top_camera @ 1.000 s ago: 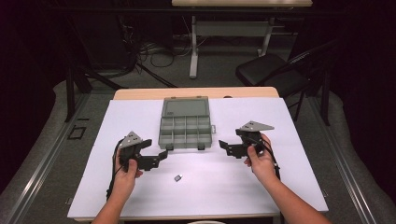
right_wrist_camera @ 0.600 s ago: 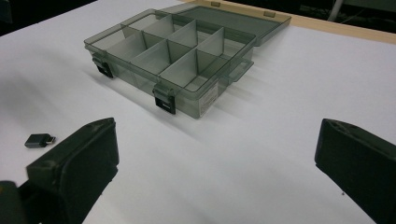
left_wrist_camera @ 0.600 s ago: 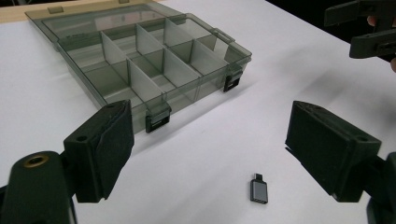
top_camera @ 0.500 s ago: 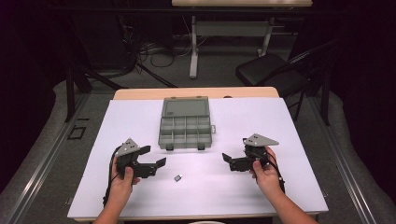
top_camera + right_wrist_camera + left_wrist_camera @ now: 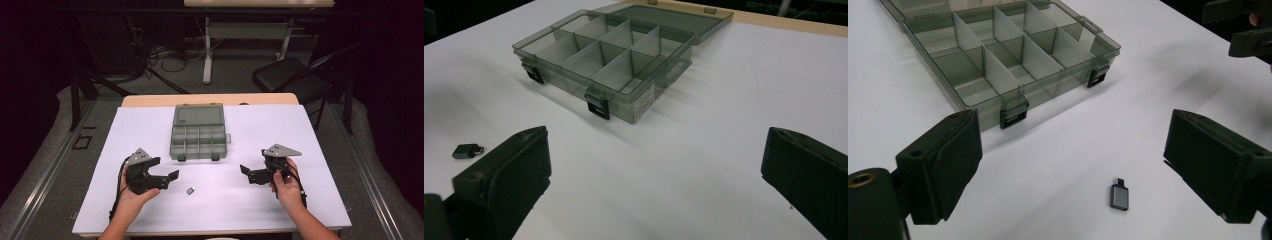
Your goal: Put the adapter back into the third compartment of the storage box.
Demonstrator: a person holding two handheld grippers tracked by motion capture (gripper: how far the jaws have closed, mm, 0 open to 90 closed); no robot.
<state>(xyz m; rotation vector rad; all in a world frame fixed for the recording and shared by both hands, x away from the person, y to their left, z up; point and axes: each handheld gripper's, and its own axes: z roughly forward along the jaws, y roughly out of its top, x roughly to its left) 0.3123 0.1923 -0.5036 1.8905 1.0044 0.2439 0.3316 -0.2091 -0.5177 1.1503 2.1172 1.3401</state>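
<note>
Small dark grey metal USB adapter (image 5: pixel 190 190) lies flat on the white table cover (image 5: pixel 310 130), just in front of the open smoky-grey plastic compartment box (image 5: pixel 200 132). Its long axis runs roughly away from the left gripper (image 5: pixel 167 177), which is nearer; the right gripper (image 5: pixel 246 172) sits farther off. Both have just spread their jaws, released, with nothing between them.

White sheet (image 5: pixel 300 135) covers the bench; bare wood strip (image 5: pixel 150 100) shows along the far edge. Beyond it, grey floor (image 5: pixel 235 85) with a tangle of dark cables (image 5: pixel 160 52). White leg of a second table (image 5: pixel 206 50) stands behind. Black chair (image 5: pixel 285 80) at far right, well apart from the bench. Surroundings dark.
</note>
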